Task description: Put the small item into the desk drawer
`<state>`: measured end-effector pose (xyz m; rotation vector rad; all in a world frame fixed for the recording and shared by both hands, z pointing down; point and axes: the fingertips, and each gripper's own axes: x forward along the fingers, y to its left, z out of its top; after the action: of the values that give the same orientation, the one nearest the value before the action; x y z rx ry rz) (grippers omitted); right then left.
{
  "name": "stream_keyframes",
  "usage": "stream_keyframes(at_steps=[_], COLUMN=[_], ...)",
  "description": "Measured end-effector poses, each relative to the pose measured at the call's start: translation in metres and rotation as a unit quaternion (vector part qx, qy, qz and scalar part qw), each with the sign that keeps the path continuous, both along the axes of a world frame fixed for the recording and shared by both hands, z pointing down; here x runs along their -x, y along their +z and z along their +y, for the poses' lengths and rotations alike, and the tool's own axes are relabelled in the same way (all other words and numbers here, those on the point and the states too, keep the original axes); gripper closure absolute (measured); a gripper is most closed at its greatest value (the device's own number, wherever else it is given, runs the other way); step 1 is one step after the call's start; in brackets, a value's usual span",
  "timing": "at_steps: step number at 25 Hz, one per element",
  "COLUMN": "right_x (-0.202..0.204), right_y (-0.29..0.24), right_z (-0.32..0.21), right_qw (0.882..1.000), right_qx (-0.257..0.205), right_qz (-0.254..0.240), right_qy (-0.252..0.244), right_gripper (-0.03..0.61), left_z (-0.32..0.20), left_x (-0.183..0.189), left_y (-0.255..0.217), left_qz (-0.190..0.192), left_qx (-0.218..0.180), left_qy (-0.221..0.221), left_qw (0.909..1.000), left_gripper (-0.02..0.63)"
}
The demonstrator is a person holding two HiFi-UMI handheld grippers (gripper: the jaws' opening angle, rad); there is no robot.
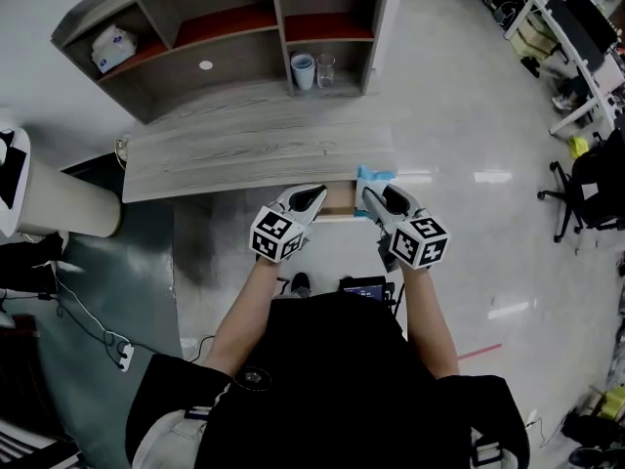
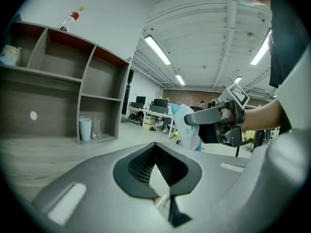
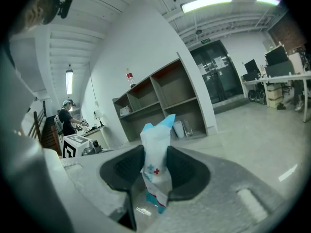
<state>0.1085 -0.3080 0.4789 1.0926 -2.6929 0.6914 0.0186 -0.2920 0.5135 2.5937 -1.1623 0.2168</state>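
A small white and blue packet (image 3: pixel 157 165) with a red cross stands upright between the jaws of my right gripper (image 3: pixel 156 176), which is shut on it. From the head view the packet (image 1: pixel 373 175) pokes up over the desk's front right corner, above the right gripper (image 1: pixel 375 196). A tan drawer front (image 1: pixel 339 201) shows just under the desk edge, between the two grippers. My left gripper (image 1: pixel 314 197) sits at the drawer's left side. Its jaws (image 2: pixel 156 152) meet with nothing seen between them. The left gripper view looks across at the right gripper (image 2: pixel 214 118) and the packet (image 2: pixel 187 126).
The grey wooden desk (image 1: pixel 244 149) carries a shelf unit at its back with a blue cup (image 1: pixel 303 69), a glass (image 1: pixel 325 66) and a tissue pack (image 1: pixel 112 47). A white cylinder (image 1: pixel 49 203) stands at the left, cables (image 1: pixel 93 330) lie on the floor, and an office chair (image 1: pixel 586 184) is far right.
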Motion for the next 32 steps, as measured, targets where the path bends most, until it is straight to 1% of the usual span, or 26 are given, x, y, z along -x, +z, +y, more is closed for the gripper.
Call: stream_keyframes(at_steps=[8, 15, 26, 32], right_x=[-0.007, -0.010, -0.032, -0.029], right_y=[0.002, 0.008, 0.033, 0.056], right_z=[0.000, 0.000, -0.010, -0.019], right_qw=[1.000, 1.000, 0.997, 0.992], right_qx=[0.006, 0.012, 0.027, 0.035], right_qz=[-0.002, -0.007, 0.009, 0.037], right_qy=[0.001, -0.009, -0.068, -0.112], right_gripper=[0.427, 0.428, 0.426, 0.428], left_z=[0.002, 0.003, -0.003, -0.004], left_x=[-0.007, -0.009, -0.027, -0.025], left_y=[0.002, 0.008, 0.023, 0.036], left_qz=[-0.003, -0.008, -0.026, -0.025], left_qx=[0.006, 0.016, 0.032, 0.041], left_qy=[0.003, -0.006, -0.039, -0.066], left_qw=[1.0000, 0.9998, 0.9984, 0.9967], left_gripper=[0.614, 0.612, 0.612, 0.612])
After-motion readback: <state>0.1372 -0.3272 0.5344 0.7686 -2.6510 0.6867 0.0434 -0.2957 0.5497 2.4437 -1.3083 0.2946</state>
